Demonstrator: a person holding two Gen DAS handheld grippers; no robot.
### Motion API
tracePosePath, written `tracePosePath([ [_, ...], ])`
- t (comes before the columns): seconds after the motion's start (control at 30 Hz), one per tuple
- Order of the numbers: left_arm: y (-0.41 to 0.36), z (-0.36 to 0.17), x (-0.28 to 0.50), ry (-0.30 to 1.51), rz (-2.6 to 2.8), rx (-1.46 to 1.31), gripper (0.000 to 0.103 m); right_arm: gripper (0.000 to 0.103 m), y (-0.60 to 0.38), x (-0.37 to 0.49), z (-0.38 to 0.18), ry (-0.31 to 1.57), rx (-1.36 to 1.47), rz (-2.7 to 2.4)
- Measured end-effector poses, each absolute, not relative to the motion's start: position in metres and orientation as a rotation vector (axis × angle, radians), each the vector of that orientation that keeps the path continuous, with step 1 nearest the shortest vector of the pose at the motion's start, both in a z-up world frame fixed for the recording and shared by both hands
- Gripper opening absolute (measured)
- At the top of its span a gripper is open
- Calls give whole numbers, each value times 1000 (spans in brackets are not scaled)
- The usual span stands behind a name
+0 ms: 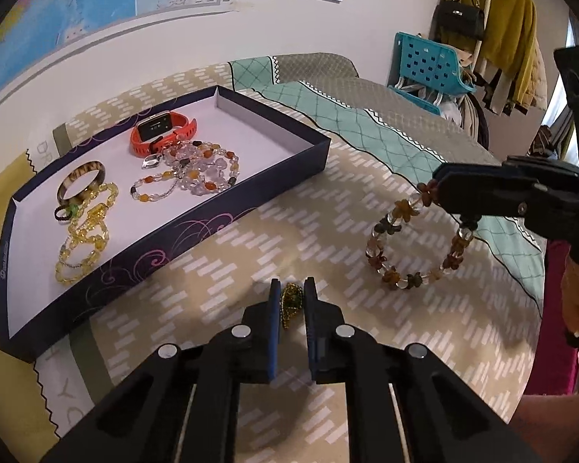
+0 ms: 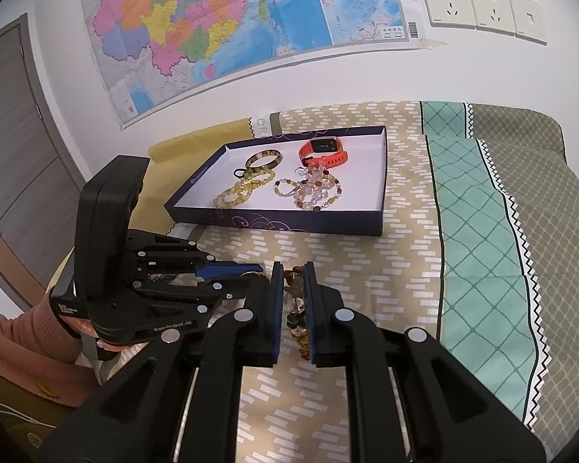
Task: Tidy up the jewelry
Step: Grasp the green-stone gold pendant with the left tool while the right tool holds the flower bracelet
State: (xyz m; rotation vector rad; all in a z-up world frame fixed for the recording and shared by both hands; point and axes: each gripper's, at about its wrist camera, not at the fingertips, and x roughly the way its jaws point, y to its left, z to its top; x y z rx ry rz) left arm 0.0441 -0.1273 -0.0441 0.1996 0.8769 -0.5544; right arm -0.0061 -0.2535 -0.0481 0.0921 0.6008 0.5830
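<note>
Tongs on both sides are clamped: the left tongs [image 1: 292, 301] on a small green and gold piece [image 1: 290, 303], the right tongs [image 2: 294, 289] on a flower bracelet [image 1: 417, 239] above the bed, so both should carry slowly to the box [image 1: 227, 212] and let go low.

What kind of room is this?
Probably a bedroom: a bed with a beige and teal patterned bedspread, clothes on a rack with a black handbag, and a colourful wall map.
</note>
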Motion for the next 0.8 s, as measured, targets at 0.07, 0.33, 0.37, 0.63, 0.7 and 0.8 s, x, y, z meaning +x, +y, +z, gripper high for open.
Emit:
tracePosePath([
  [0.07,-127,-43,43,876,-551,196,9,11,-253,-6,-47,595,90,585],
  [0.33,-114,-23,33,830,-556,137,8,11,-250,-8,-37,574,85,599],
  [0.37,-110,-18,31,819,-553,128,8,11,-249,-8,-36,572,85,599],
  [0.63,-94,2,26,775,-517,86,8,11,-242,-4,-22,542,71,616],
  [0.7,-87,7,26,764,-505,72,8,11,-239,-3,-16,528,63,625],
  [0.8,-79,15,26,746,-485,61,8,11,-234,1,-7,511,56,640],
])
